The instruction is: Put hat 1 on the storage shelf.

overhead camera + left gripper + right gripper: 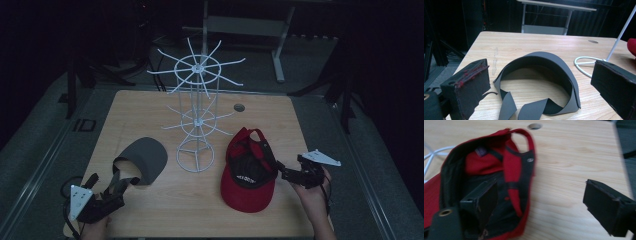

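A grey visor lies on the wooden table at the left, its loose strap ends pointing to the front. My left gripper is open just in front of those straps; in the left gripper view the visor lies ahead between the spread jaws of the gripper. A red cap with a black lining lies upside down at the right. My right gripper is open at its right edge. In the right gripper view, one jaw of the gripper hangs over the cap's inside and the other over bare wood.
A tall white wire rack with two tiers of spokes stands mid-table between visor and cap; its ring base sits close to the visor. A round hole is in the tabletop behind it. Dark floor and a metal stand lie beyond the far edge.
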